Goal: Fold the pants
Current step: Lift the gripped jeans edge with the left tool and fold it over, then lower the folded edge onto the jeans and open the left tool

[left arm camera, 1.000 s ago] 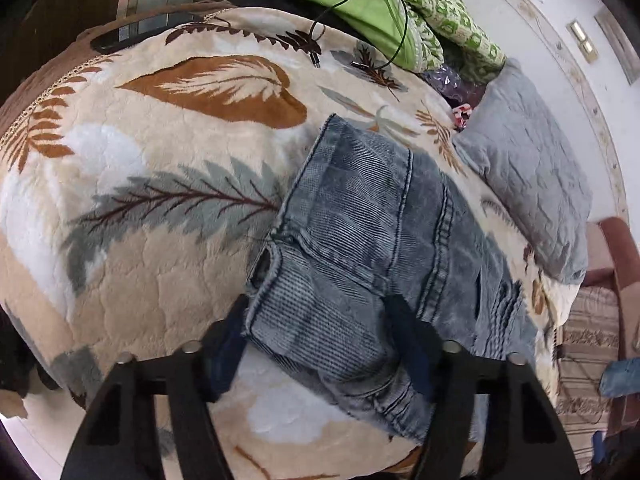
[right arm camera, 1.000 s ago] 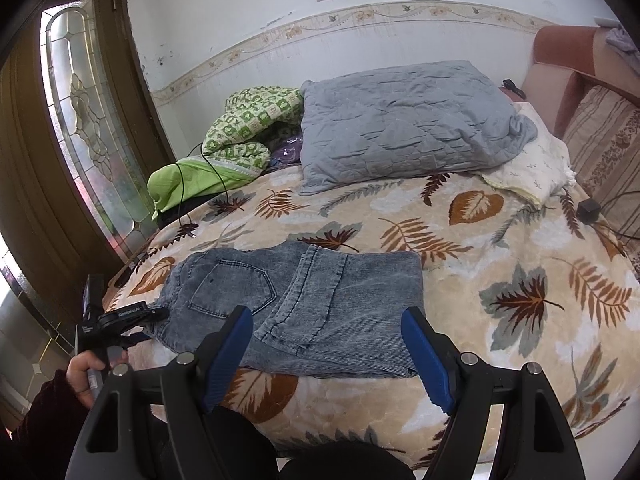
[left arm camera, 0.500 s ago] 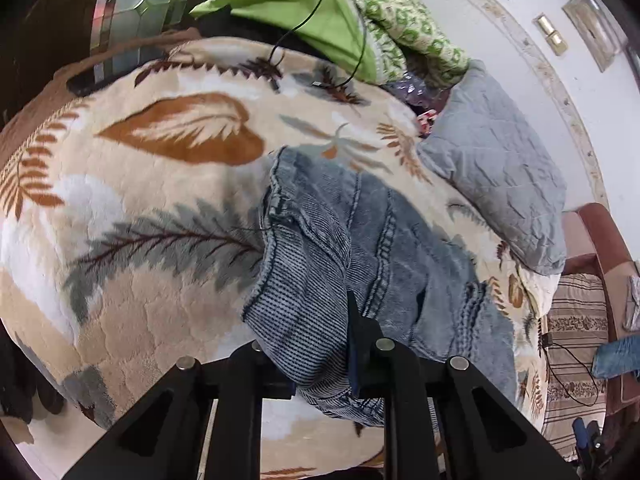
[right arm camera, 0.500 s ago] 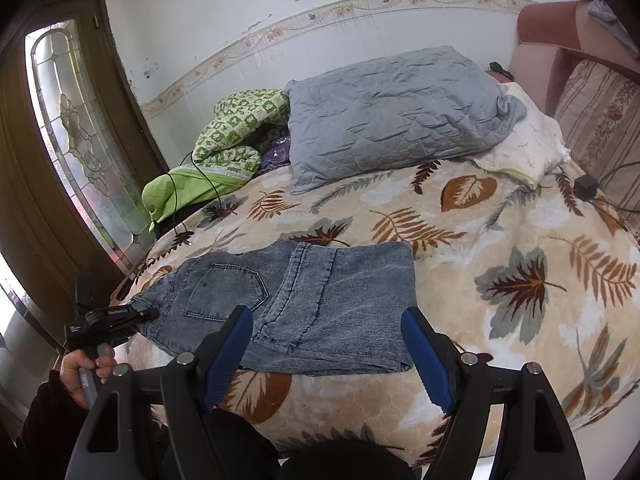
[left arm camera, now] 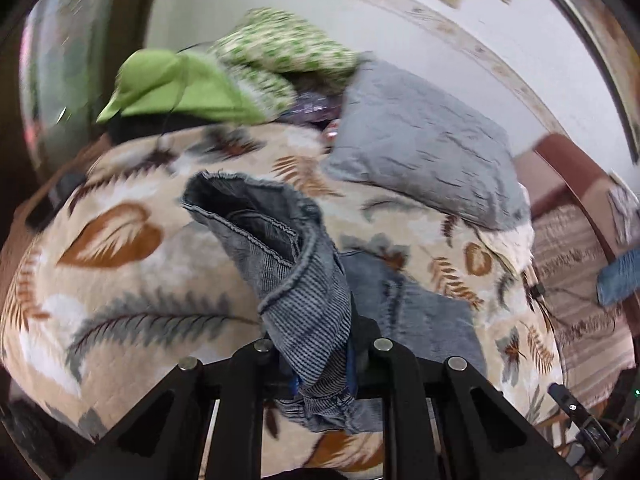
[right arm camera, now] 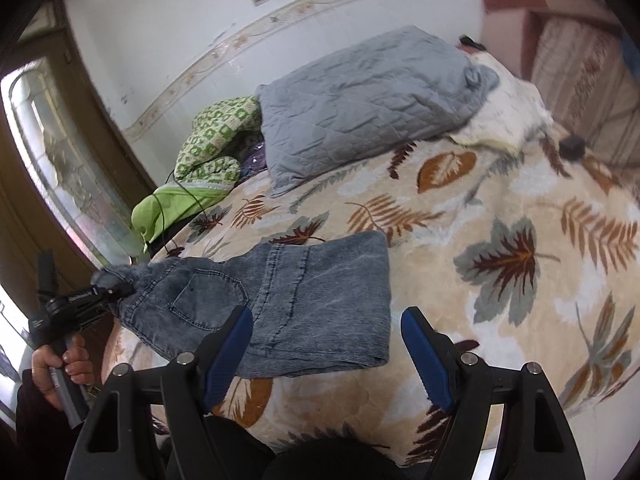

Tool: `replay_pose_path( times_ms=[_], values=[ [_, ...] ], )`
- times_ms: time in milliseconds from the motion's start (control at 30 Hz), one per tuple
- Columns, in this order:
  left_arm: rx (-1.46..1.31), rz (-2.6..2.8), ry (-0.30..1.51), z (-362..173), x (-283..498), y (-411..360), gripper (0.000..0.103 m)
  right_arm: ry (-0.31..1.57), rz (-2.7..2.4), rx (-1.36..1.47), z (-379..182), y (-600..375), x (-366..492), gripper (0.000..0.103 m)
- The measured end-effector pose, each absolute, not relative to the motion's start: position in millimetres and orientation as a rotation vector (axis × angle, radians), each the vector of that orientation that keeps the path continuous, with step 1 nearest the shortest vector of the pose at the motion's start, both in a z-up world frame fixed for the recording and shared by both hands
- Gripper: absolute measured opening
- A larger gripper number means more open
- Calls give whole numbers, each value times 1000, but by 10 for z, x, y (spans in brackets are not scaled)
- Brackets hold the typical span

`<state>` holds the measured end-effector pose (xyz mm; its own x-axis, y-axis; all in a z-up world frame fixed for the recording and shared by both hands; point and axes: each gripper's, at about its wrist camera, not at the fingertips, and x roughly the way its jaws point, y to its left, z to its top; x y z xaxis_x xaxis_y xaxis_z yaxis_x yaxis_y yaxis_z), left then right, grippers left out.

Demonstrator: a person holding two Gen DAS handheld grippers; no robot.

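Observation:
Folded grey-blue denim pants point(right arm camera: 312, 304) lie on a leaf-patterned blanket point(right arm camera: 500, 216), waistband end at the left. My left gripper point(left arm camera: 324, 364) is shut on the waistband end of the pants point(left arm camera: 304, 304) and holds that end lifted off the blanket, the fabric hanging bunched from the jaws. In the right wrist view the left gripper point(right arm camera: 120, 290) shows at the far left, held by a hand point(right arm camera: 60, 364), pinching the raised waistband. My right gripper point(right arm camera: 326, 346) hovers open above the near edge of the pants, its blue pads point(right arm camera: 228, 354) holding nothing.
A grey quilted pillow point(right arm camera: 368, 96) lies at the head of the bed. Green patterned bedding point(right arm camera: 212, 148) and a lime cloth point(right arm camera: 168, 208) with a black cable sit beside it. A striped sofa point(right arm camera: 580, 60) stands at the right, a glass door point(right arm camera: 60, 168) at the left.
My left gripper closed on the waistband end and lifted it off the blanket, bunching the denim. The right gripper shifted slightly over the pants and stayed open.

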<state>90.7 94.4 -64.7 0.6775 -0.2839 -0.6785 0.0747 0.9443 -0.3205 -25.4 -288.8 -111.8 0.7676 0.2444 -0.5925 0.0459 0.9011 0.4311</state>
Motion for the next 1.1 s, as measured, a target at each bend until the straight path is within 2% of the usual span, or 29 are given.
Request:
replay_pose_path(
  times_ms=[200,267,333,600,767,900,967,1033,1100],
  values=[
    [-206,-282,791,-453,930,444,17,715,153,462,-1273,-3027,-189,68],
    [-180,-312,790,-407,923,243,17,730,160,456,-1310,-3042,-128,48],
    [-153,-339,792,-403,919,76,17,730,163,468,-1345,-3074,-105,43],
    [-42,-480,849,-604,922,-815,16,733,127,545,-1533,-3398,-142,43],
    [34,-565,926,-1127,928,-1512,15,733,75,587,-1619,-3658,-202,43],
    [103,-587,1020,-1576,888,-1780,16,732,34,605,-1635,-3832,-261,43],
    [134,-600,1002,-1571,797,-1801,20,734,19,611,-1640,-3898,-291,43],
    [106,-635,972,-1415,732,-1726,31,737,10,614,-1648,-3930,-296,43],
    [63,-693,960,-1248,692,-1659,33,743,8,623,-1657,-3928,-275,43]
  ],
)
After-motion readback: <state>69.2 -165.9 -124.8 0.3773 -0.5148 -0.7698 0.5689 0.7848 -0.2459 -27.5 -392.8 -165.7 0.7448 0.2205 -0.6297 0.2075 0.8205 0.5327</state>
